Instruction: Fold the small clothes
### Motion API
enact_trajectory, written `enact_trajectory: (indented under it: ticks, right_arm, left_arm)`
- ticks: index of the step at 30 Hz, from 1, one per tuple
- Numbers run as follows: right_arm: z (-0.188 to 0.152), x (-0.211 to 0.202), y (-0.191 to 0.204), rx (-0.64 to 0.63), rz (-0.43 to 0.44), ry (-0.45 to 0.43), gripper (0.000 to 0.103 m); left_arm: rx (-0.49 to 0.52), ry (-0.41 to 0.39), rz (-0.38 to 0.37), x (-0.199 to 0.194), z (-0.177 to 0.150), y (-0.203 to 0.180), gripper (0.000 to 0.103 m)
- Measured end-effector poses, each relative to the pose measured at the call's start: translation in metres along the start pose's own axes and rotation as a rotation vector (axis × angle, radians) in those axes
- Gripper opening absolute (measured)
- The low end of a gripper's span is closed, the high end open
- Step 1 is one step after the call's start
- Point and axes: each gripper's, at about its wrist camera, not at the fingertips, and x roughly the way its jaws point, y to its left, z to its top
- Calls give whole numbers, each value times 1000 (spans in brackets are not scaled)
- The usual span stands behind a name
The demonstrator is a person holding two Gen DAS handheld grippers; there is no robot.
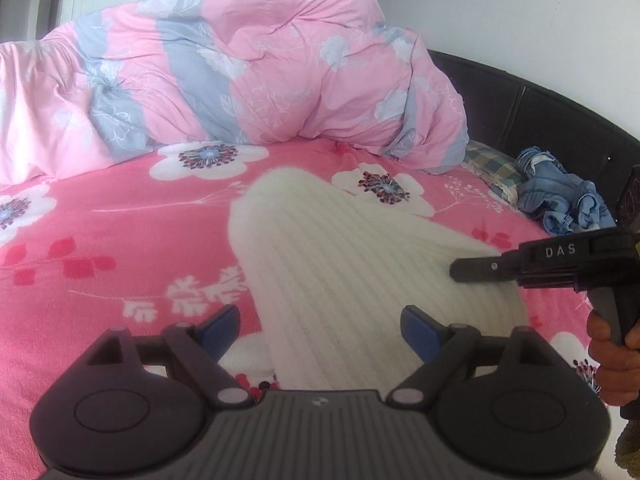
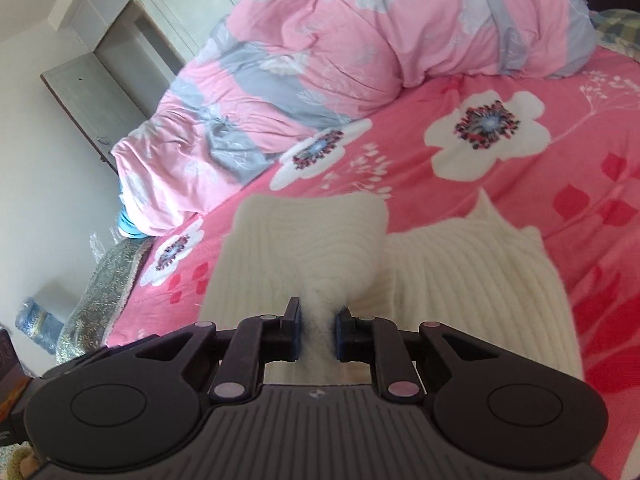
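Left wrist view, nearest: left gripper [image 1: 320, 330] is seen from behind, its blue-padded fingers [image 1: 219, 330] spread wide with nothing between them; released.
Left wrist view, beneath the fingers: white ribbed knit garment [image 1: 340, 248] is laid on the pink floral bedsheet [image 1: 100, 240], running from the gripper away toward the middle of the bed.
Left wrist view, right edge: right gripper [image 1: 472, 271] is seen side-on, marked DAS, its tip over the garment's right border; from this angle its opening cannot be told. A hand [image 1: 612, 348] is wrapped round its handle.
Left wrist view only: crumpled denim clothes [image 1: 560, 200] lie at the bed's far right, next to a checked pillow [image 1: 490, 166] and a dark headboard [image 1: 560, 120]. A heaped pink and grey quilt [image 1: 248, 76] fills the back.

Right wrist view, nearest: right gripper [image 2: 319, 330] is clenched on a bunched fold of the white garment [image 2: 472, 264], the fluffy fabric being pinched between the two blue pads [image 2: 295, 330].
Right wrist view, garment: one part is lifted into a raised flap just ahead of the jaws; the rest is spread flat to the right on the sheet [image 2: 560, 152].
Right wrist view only: pale wardrobe doors [image 2: 96, 100] stand against the wall at left, and a green patterned cloth [image 2: 100, 288] hangs off the bed's left side. The quilt [image 2: 360, 40] is piled behind.
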Motion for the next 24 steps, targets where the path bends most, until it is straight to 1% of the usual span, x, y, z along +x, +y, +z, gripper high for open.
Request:
enact_trajectory:
  ticks: [1,3,5,7,8,10,12,13,15,17,19,21,23,24]
  right_arm:
    - [-5,5,-13,20,-15,14,103]
    - [-7,3,-24,60,9,0,103]
    - [-2,-8,-18,28,34,-41,103]
    - [3,-12,-9,-33,16,-57,103]
    - [4,-9,-7,-48,-1,-52,103]
    - [0,5,-15,-57,-47,-9,103]
    - [-14,27,-28,-69,-108,52,103]
    - [-20,33,-33,-62,-112,66,103]
    - [-21,29,-39,-15,-92,68,103]
    - [-14,20,-46,70,-59,78,103]
    - [-5,5,-59,160,13,48,103]
    - [3,0,-78,265,73,32,103]
    - [5,6,-95,356,108,52,103]
    - [5,15,-103,392,128,90,103]
  left_arm:
    - [0,32,8,11,-1,-4,87]
    - [8,33,10,16,-1,-9,87]
    - [26,18,17,18,2,-14,88]
    - [36,24,28,23,4,-19,89]
    - [42,37,37,29,4,-21,90]
    - [53,74,41,41,2,-24,93]
    - [68,127,42,54,-4,-28,94]
    - [72,148,48,59,-6,-30,94]
    - [80,153,54,62,-9,-32,95]
    - [109,148,77,61,-9,-37,95]
    - [128,156,95,62,-9,-38,95]
    - [125,164,94,63,-9,-37,95]
    - [124,164,94,64,-10,-36,95]
    - [122,166,99,65,-10,-35,95]
